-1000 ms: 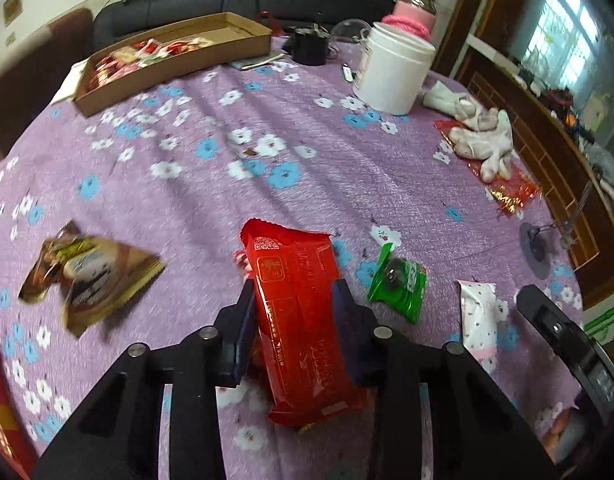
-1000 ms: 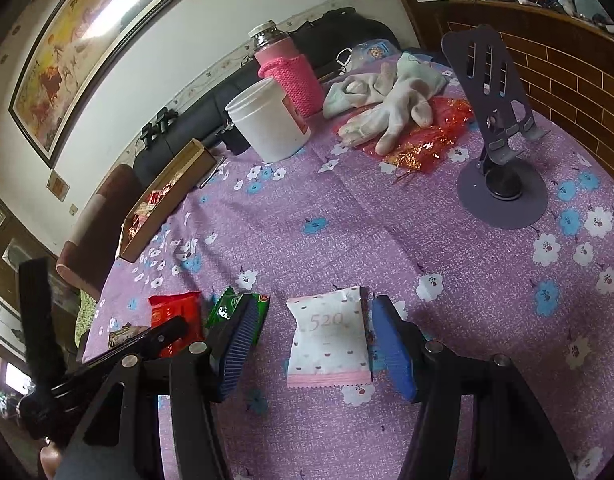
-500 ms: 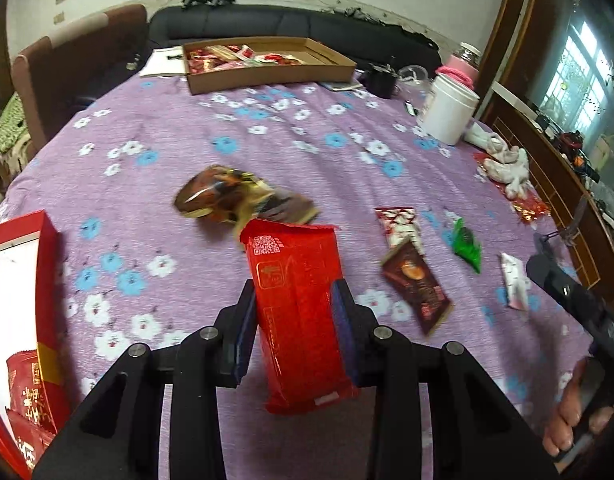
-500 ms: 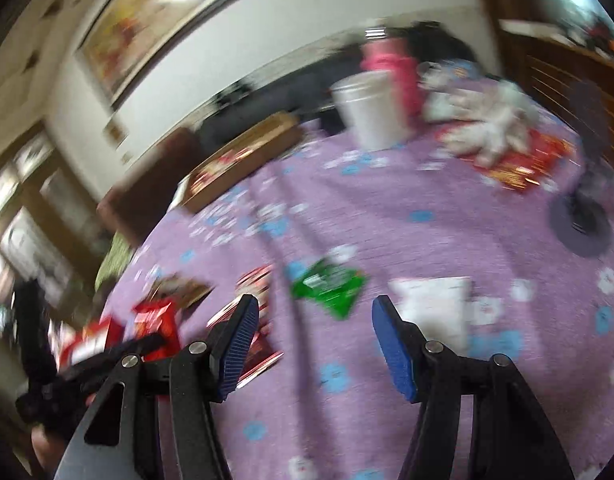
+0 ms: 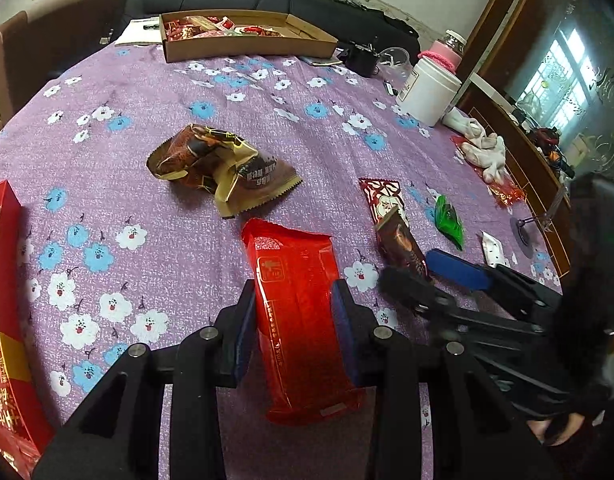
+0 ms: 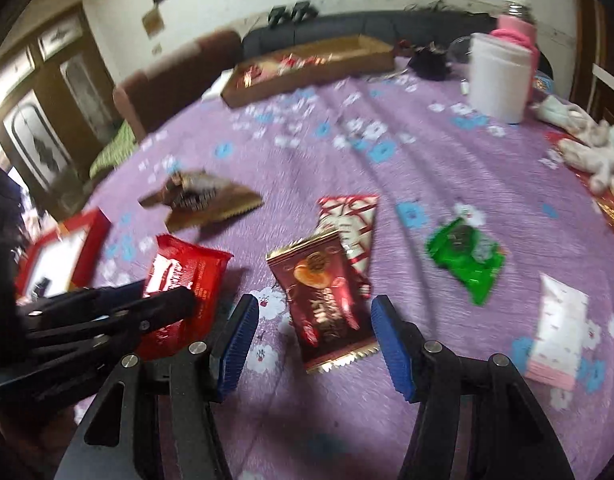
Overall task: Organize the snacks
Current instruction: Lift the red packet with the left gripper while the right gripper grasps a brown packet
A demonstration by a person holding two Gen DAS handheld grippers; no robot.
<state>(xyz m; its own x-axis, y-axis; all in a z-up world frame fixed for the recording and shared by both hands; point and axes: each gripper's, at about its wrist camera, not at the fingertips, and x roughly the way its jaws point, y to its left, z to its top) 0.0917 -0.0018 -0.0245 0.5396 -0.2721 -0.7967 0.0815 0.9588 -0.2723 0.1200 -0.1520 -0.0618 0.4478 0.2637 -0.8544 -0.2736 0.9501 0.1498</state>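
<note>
**Red packet gripped on the left, right jaws wide over the dark wrapper**

The long glossy red plastic snack packet (image 5: 297, 312) sits clamped between the blue pads of the left gripper (image 5: 294, 326), held above the purple flower-print tablecloth (image 5: 155, 92), its top edge poking out past the fingertips and its bottom edge hanging below them. Just right of it, the right gripper (image 6: 313, 332) hovers with its jaws spread apart, gripping nothing; the dark red foil snack wrapper with a gold zigzag edge (image 6: 327, 300) lies flat on the cloth between the two blue pads, clear of both. That wrapper overlaps the lower end of a red-and-white patterned packet (image 6: 351, 220). Further right lie a small green packet (image 6: 467, 258) and, near the table's right edge, a white-and-pink sachet (image 6: 559, 332), each apart from its neighbours. Up and left of the held packet, a crumpled heap of brown and gold wrappers (image 5: 219, 164) sits alone. A red cardboard box (image 5: 5, 300) hugs the near-left edge. Beyond the heap there's a wide stretch of bare cloth running to the shallow brown cardboard tray of snacks (image 5: 243, 42) at the far edge. A white cylindrical tub (image 5: 427, 90) stands far right, with pale gloves (image 5: 485, 150) by the right rim.
</note>
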